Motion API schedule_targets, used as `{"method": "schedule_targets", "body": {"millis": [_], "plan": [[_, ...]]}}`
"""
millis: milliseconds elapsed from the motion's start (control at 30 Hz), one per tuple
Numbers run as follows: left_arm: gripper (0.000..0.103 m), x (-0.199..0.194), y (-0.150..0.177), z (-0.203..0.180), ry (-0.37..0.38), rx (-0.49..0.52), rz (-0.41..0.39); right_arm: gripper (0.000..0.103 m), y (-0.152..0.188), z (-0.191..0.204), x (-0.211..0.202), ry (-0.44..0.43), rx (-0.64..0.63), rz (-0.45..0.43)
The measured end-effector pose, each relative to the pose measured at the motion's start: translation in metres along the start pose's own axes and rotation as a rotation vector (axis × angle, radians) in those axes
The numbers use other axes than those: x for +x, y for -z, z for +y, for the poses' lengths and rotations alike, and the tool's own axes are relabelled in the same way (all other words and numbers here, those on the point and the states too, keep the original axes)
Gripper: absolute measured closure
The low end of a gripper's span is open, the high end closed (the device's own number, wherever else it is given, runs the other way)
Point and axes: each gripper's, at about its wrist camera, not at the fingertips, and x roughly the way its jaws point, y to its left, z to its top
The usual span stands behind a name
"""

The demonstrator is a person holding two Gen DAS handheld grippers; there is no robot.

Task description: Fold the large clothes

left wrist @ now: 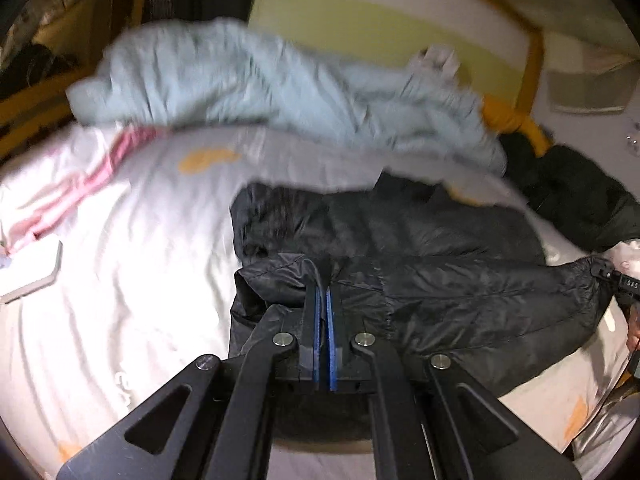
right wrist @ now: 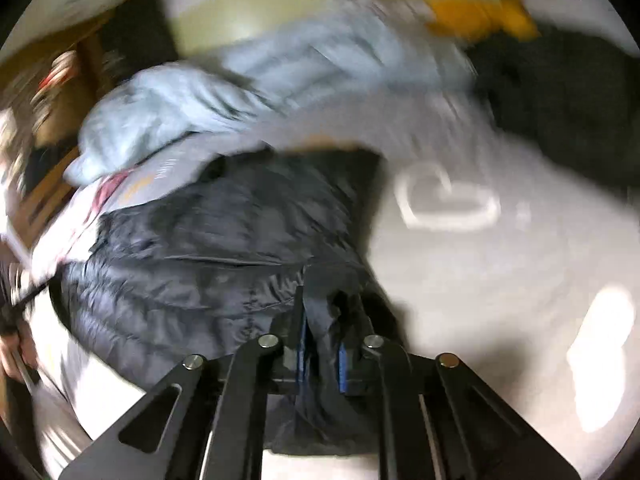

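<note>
While both tongs pinch the near edge of a black quilted jacket [left wrist: 420,280], the garment lies spread across a bed [left wrist: 132,264] with a white, wrinkled sheet. The left tongs [left wrist: 324,280] are closed tight on a thin ridge of the jacket's shiny shell, the blue pads almost touching. The right tongs [right wrist: 320,312] clamp a thicker bunch of the same fabric, which bulges between the blue pads and hangs toward the camera.

The step in hand looks like carrying the near hem up and over to fold the jacket in half. Done well, that calls for both grips to rise together and travel level, so the slick fabric does not slide out or the fold go crooked; the hem should land square on the far edge before either grip lets go. The thin left pinch seems the likelier to slip.

The jacket is puffy, stitched in soft horizontal channels, with a faint sheen that suggests slippery nylon. Beyond it lies a rumpled pale blue blanket [left wrist: 248,80], soft and matte, and at the far right a second dark garment [left wrist: 580,200] in a heap. A pink-striped cloth [left wrist: 92,176] lies at the left of the bed. The right wrist view is blurred.
</note>
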Motion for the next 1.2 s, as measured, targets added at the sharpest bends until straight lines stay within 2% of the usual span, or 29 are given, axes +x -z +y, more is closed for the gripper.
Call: {"method": "schedule_targets", "body": {"millis": [67, 133, 233, 300, 400, 500, 567, 600, 667, 767, 900, 967, 1000, 1033, 1067, 1100, 1133, 1167, 1200], "plan": [[0.101, -0.015, 0.001, -0.002, -0.004, 0.003, -0.072, 0.092, -0.001, 0.017, -0.024, -0.02, -0.068, -0.094], [0.101, -0.021, -0.005, 0.001, -0.024, -0.002, -0.124, 0.092, -0.004, 0.026, -0.042, 0.01, -0.095, -0.185], [0.101, -0.006, -0.018, 0.005, -0.087, 0.004, -0.102, 0.092, -0.01, 0.015, -0.04, 0.077, -0.04, -0.2], [0.101, 0.017, -0.023, 0.003, -0.114, 0.014, -0.047, 0.092, -0.014, 0.003, -0.023, 0.086, 0.005, -0.145], [0.101, 0.061, -0.024, -0.004, -0.213, 0.08, 0.066, 0.092, -0.015, -0.009, 0.021, 0.119, 0.045, -0.003], [0.101, 0.101, -0.018, -0.005, -0.266, 0.102, 0.162, 0.092, -0.011, -0.008, 0.064, 0.177, 0.006, 0.108], [0.101, 0.119, -0.012, -0.005, -0.303, 0.127, 0.204, 0.092, -0.007, -0.007, 0.082, 0.21, -0.015, 0.156], [0.101, 0.129, -0.006, -0.005, -0.346, 0.16, 0.221, 0.092, -0.004, -0.008, 0.091, 0.222, -0.014, 0.192], [0.101, 0.14, 0.003, -0.005, -0.4, 0.206, 0.253, 0.091, 0.003, -0.01, 0.104, 0.217, 0.001, 0.251], [0.101, 0.139, 0.006, -0.003, -0.409, 0.216, 0.257, 0.091, 0.002, -0.012, 0.112, 0.22, 0.006, 0.277], [0.1, 0.111, -0.005, -0.003, -0.331, 0.151, 0.167, 0.089, -0.004, -0.022, 0.107, 0.194, 0.075, 0.26], [0.087, 0.095, -0.012, -0.008, -0.321, 0.158, 0.098, 0.081, -0.009, -0.021, 0.096, 0.219, 0.073, 0.22], [0.067, 0.086, -0.013, -0.016, -0.337, 0.187, 0.05, 0.076, -0.011, -0.018, 0.091, 0.234, 0.062, 0.197], [0.039, 0.08, -0.013, -0.023, -0.358, 0.214, 0.016, 0.073, -0.014, -0.014, 0.085, 0.242, 0.047, 0.17], [0.028, 0.073, -0.013, -0.03, -0.375, 0.233, -0.017, 0.06, -0.015, -0.008, 0.077, 0.243, 0.029, 0.139], [0.023, 0.064, -0.011, -0.036, -0.367, 0.243, -0.058, 0.05, -0.016, -0.003, 0.068, 0.236, 0.012, 0.104], [0.023, 0.058, -0.01, -0.041, -0.341, 0.246, -0.075, 0.034, -0.016, 0.003, 0.058, 0.223, -0.003, 0.062], [0.023, 0.053, -0.01, -0.044, -0.311, 0.251, -0.082, 0.028, -0.016, 0.009, 0.049, 0.216, -0.014, 0.026], [0.023, 0.049, -0.009, -0.048, -0.288, 0.257, -0.09, 0.028, -0.016, 0.015, 0.038, 0.21, -0.026, -0.015]]}}
